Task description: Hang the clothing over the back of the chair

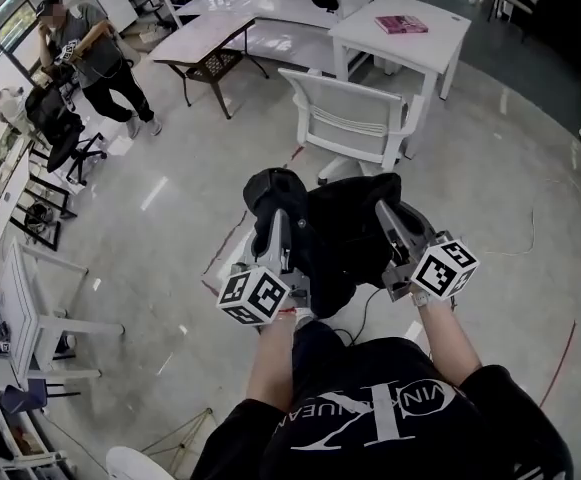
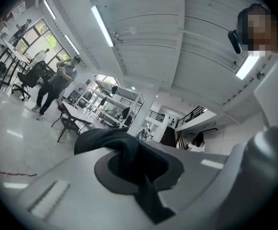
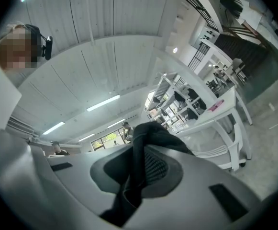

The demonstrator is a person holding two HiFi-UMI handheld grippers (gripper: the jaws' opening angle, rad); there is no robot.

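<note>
A black garment hangs bunched between my two grippers at chest height. My left gripper is shut on a fold of it; in the left gripper view the dark cloth is pinched between the pale jaws. My right gripper is shut on the other side, and the cloth runs through its jaws in the right gripper view. The white chair with a slatted back stands just beyond the garment. Its seat is partly hidden behind the cloth.
White tables stand behind the chair, one bearing a pink book. A dark-framed table stands at the back left. A person stands at the far left by black office chairs. White chairs line the left edge.
</note>
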